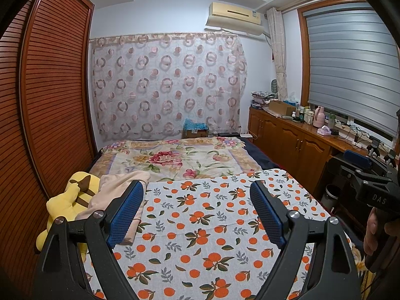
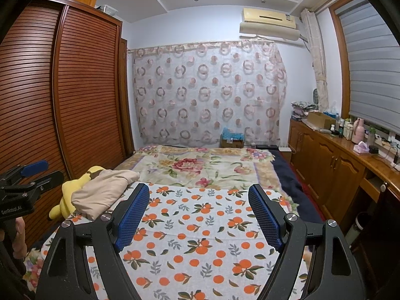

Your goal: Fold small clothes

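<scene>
Beige garment (image 2: 102,190) lying bunched at 10 o'clock on orange-print sheet (image 2: 200,237), partly draping over yellow plush (image 2: 66,195). Left gripper (image 1: 197,212) and right gripper (image 2: 197,212) hovering, jaws spread, holding nothing. Fits pre-fold or set-aside pile; cannot tell which.
</scene>
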The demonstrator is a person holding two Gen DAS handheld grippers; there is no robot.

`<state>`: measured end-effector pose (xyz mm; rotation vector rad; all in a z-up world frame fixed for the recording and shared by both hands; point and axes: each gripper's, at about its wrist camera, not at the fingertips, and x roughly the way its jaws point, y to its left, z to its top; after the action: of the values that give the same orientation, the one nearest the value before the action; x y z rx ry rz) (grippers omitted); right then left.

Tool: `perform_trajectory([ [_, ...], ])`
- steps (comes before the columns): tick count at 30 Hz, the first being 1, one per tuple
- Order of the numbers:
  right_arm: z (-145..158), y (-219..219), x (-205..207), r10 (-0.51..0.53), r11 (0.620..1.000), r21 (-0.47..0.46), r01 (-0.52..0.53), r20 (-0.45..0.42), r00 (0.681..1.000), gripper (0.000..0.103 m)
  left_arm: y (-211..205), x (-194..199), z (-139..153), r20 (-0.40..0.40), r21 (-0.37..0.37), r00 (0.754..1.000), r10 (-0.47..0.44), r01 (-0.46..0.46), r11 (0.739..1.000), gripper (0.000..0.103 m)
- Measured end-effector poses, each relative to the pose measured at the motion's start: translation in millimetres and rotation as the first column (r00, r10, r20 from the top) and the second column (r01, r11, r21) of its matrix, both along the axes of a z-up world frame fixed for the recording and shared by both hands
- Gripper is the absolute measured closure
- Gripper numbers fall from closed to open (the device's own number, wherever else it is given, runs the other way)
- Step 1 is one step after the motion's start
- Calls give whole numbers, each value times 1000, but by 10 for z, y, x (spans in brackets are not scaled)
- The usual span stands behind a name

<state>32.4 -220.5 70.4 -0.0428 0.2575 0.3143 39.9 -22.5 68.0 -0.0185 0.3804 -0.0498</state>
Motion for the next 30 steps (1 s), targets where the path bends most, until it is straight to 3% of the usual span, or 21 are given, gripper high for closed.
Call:
perform_trajectory([
  [30, -6, -14, 4, 3, 1000, -3, -3, 0, 1000, 20, -1, 7, 2, 0, 0, 1000, -1, 1, 1000, 15],
])
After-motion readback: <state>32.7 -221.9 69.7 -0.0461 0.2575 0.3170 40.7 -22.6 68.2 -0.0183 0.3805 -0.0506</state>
